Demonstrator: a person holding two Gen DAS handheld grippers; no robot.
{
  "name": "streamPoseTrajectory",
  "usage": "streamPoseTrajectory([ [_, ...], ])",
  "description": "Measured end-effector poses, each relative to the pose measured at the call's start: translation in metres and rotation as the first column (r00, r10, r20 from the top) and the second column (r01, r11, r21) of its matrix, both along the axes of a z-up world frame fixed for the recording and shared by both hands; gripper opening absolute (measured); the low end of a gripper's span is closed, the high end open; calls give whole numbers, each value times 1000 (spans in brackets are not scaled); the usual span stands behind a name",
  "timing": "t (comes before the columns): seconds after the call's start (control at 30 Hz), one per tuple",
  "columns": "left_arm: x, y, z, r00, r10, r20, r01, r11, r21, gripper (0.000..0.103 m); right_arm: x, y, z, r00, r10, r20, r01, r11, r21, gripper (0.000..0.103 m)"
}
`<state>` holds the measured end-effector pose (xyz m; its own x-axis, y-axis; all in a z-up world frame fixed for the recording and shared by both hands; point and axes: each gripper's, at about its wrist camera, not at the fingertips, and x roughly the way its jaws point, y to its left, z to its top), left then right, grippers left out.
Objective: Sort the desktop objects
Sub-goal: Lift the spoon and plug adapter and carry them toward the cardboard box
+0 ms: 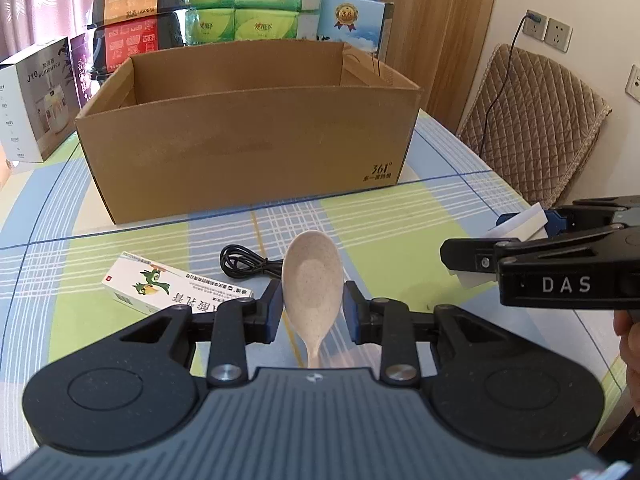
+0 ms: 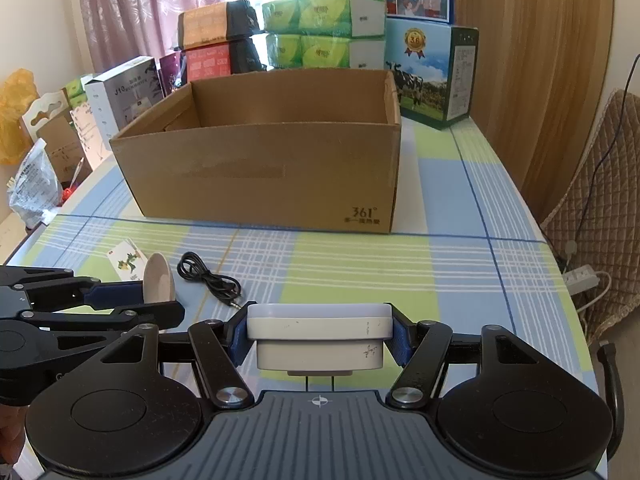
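I count things from left to right. First is one small paper box (image 1: 176,286), white with a green bird picture, lying flat on the checked cloth (image 1: 420,216). The cloth is smooth, with blue, green and white squares. Next is one thin black cable (image 1: 250,266), curled in a loop, lying just beside the paper box.

Then comes my left gripper (image 1: 313,306). Its two blue pads are closed on one spoon (image 1: 313,280). The spoon is pale and speckled, smooth, with an oval bowl that points up and away from me. It is lifted off the cloth, in front of the big box.

There is one big cardboard box (image 1: 248,148), brown, open on top, standing on the cloth behind everything. I cannot see its floor from here, so I cannot tell what is inside.

On the right is my right gripper (image 2: 319,334). Its fingers squeeze one white plastic block (image 2: 319,342) from both sides. The block has rounded corners and a few dark scratches. It may be a small lamp or charger, but I cannot tell. It is held above the cloth, near the front edge.
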<state>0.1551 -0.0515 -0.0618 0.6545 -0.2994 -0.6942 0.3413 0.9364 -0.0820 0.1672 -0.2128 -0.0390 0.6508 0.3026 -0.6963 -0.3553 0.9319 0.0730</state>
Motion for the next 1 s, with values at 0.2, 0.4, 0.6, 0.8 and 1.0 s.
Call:
streamPoseTrajectory([
  [0.2, -1, 8, 6, 1000, 14, 7, -14, 1000, -10, 27, -1, 2, 2, 1000, 2, 3, -2, 1000, 4, 62],
  [0.4, 0, 14, 10, 999, 32, 5, -32, 999, -20, 27, -1, 4, 4, 1000, 5, 9, -5, 1000, 9, 62],
  [0.6, 2, 16, 19, 999, 39, 21, -39, 999, -8, 27, -2, 7, 12, 999, 9, 37, -10, 1000, 24, 62],
  [0.8, 8, 21, 31, 998, 51, 35, -51, 999, -4, 27, 5, 13, 24, 997, 6, 73, -9, 999, 39, 62],
  [1.0, 13, 26, 36, 997, 61, 43, -62, 998, 4, 27, 11, 18, 33, 995, 9, 98, -14, 999, 52, 62],
])
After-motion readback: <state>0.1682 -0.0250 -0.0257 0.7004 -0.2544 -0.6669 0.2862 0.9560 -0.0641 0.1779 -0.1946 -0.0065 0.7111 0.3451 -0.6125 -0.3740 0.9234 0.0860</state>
